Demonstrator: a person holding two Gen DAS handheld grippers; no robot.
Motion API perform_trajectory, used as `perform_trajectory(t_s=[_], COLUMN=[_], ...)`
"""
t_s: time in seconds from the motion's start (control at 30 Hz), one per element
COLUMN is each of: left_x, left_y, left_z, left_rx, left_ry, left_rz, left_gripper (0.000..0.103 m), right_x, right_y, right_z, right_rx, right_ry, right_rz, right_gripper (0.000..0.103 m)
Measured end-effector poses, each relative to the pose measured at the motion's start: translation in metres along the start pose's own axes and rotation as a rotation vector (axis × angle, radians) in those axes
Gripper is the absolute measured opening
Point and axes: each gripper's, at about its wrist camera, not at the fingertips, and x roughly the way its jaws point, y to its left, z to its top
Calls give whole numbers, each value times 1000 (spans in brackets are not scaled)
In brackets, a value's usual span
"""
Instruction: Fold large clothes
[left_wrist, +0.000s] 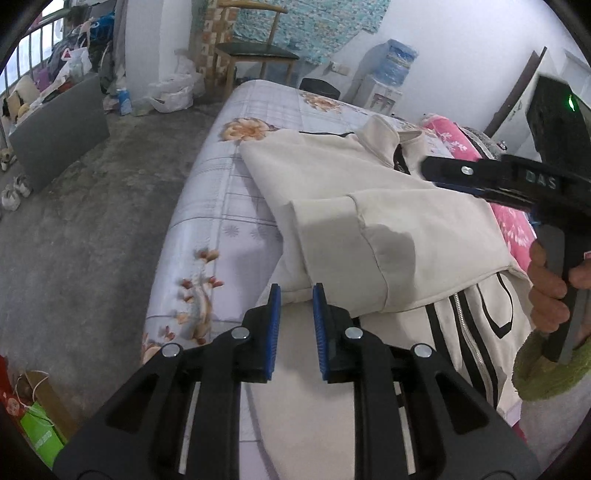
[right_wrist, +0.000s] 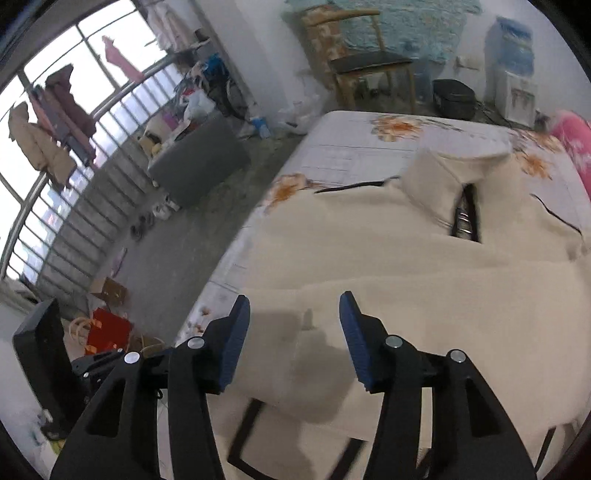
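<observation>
- A cream jacket (left_wrist: 369, 221) with black trim and a front zipper lies on the bed (left_wrist: 221, 192), partly folded, its collar (left_wrist: 380, 136) standing up at the far end.
- One sleeve (left_wrist: 332, 240) is folded across the body of the jacket, its cuff end lying toward the bed's near edge.
- The zipper (left_wrist: 467, 332) and black stripes show on the lower part of the jacket, below the folded sleeve.
- The left gripper (left_wrist: 297, 310) hovers over the jacket's near edge with its blue pads a narrow gap apart; no cloth is pinched between them.
- The right gripper (right_wrist: 295, 332) is held above the jacket's middle, jaws about half apart and holding nothing; its shadow falls on the cloth below.
- In the left wrist view a hand (left_wrist: 554, 288) with a green cuff grips the right gripper's handle over the jacket's right side.
- The bed has a pale checked sheet with orange flowers; a pink patterned quilt (left_wrist: 454, 140) lies at its far right side.
- Beyond the bed stand a wooden chair (right_wrist: 369, 62) with a dark seat and a water dispenser (right_wrist: 515, 70) by the wall.
- On the grey floor (left_wrist: 92, 229) to the left are a grey box-like stool (right_wrist: 199, 162), shoes, bags and a railing with clothes hung by the window (right_wrist: 74, 110).
</observation>
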Motion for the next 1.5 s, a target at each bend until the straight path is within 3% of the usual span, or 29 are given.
perform_trajectory(t_s=[0.07, 0.17, 0.27, 0.4, 0.53, 0.6, 0.67, 0.77, 0.87, 0.9, 0.93, 1.03, 1.13, 1.23, 1.4, 1.5], left_x=[7, 19, 34, 62, 87, 93, 98, 103, 109, 110, 113, 118, 117, 106, 64, 67], left_y=[-5, -11, -17, -21, -27, -29, -32, -35, -39, -42, -44, -48, -56, -63, -71, -72], left_z=[7, 20, 34, 52, 63, 66, 68, 71, 72, 72, 72, 70, 64, 64, 90, 102], left_rx=[11, 20, 25, 31, 101, 130, 160, 201, 236, 247, 262, 300, 359, 385, 339, 336], left_ry=[-1, 0, -4, 10, 24, 30, 33, 38, 43, 42, 44, 42, 26, 3, -112, -140], left_rz=[-12, -20, -6, 47, 140, 150, 158, 168, 179, 182, 192, 211, 220, 218, 133, 151], left_gripper=[17, 18, 32, 42, 43, 45, 46, 47, 44, 37, 32, 17, 10, 9, 8, 8], right_x=[-26, -74, -105, -127, -116, -109, -98, -80, -69, -65, -63, -69, -79, -90, -110, -109], right_y=[-24, -80, -132, -198, -233, -247, -254, -264, -265, -265, -263, -259, -256, -258, -261, -268], right_z=[-4, -8, -15, -28, -33, -29, -25, -18, -15, -14, -14, -16, -20, -21, -21, -21], right_rx=[32, 78, 149, 268, 290, 292, 279, 245, 200, 185, 171, 148, 144, 175, 223, 246], right_ry=[-45, -130, -155, -121, -55, -29, -6, 34, 65, 67, 66, 18, -26, -69, -148, -162], right_rz=[-16, -137, -257, -390, -444, -449, -467, -464, -467, -483, -494, -491, -480, -444, -390, -402], right_gripper=[59, 63, 64, 63, 63, 63, 63, 51, 27, 13, 9, 6, 5, 5, 5, 5])
